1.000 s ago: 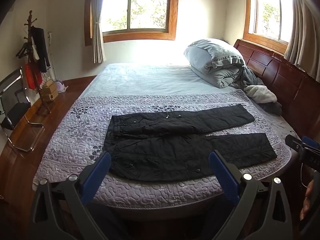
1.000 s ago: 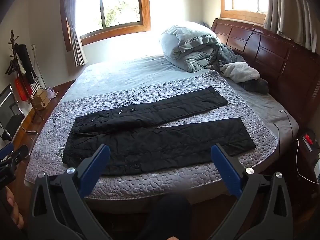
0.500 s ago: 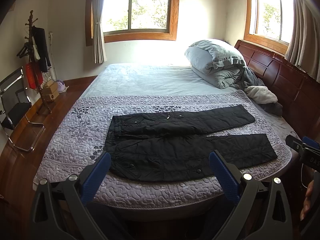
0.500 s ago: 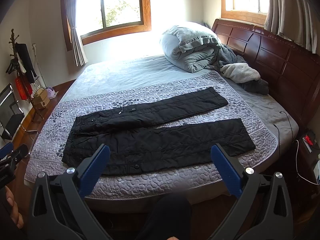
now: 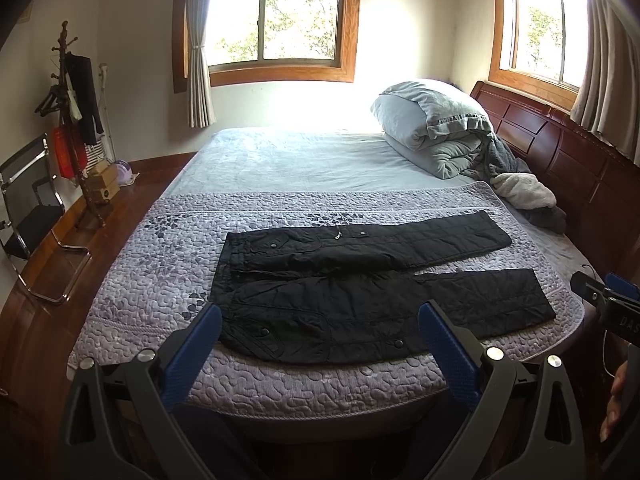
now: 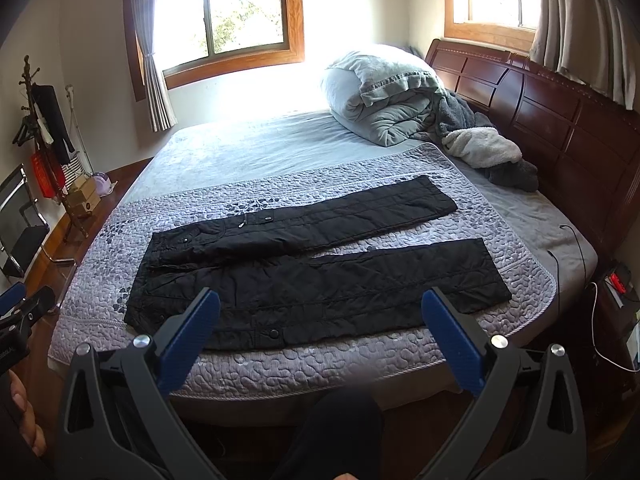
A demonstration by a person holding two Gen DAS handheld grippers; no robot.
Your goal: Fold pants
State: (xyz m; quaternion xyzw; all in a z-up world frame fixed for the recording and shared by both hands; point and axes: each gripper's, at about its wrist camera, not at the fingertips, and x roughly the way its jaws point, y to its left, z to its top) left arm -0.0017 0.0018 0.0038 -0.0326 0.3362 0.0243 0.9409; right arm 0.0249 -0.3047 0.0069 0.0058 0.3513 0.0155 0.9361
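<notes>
Lying flat on quilted lilac bedspread (image 5: pixel 168 280): one pair of black padded pants (image 5: pixel 360 300), waist toward the left, two legs spread apart toward the right, snap buttons along the near edge; same pants (image 6: pixel 304 292) seen from the right wrist. Beneath the bedspread, smooth pale-blue sheet (image 5: pixel 300 160). Against carved dark wooden headboard (image 6: pixel 560 120): one rolled grey duvet (image 6: pixel 380 88) and one crumpled fleecy garment (image 6: pixel 484 148).

Held level before the near edge of the bed, above the floor, clear of the fabric: left gripper (image 5: pixel 320 330), jaws spread wide, holding nothing, blue ribbed pads (image 5: pixel 200 340) on black plastic arms. Likewise right gripper (image 6: pixel 320 320), jaws spread wide, holding nothing, touching no cloth.

Two wooden-framed windows (image 5: pixel 280 20); one coat stand (image 5: pixel 76 128) and one metal-framed chair (image 5: pixel 28 208) at the left wall.
</notes>
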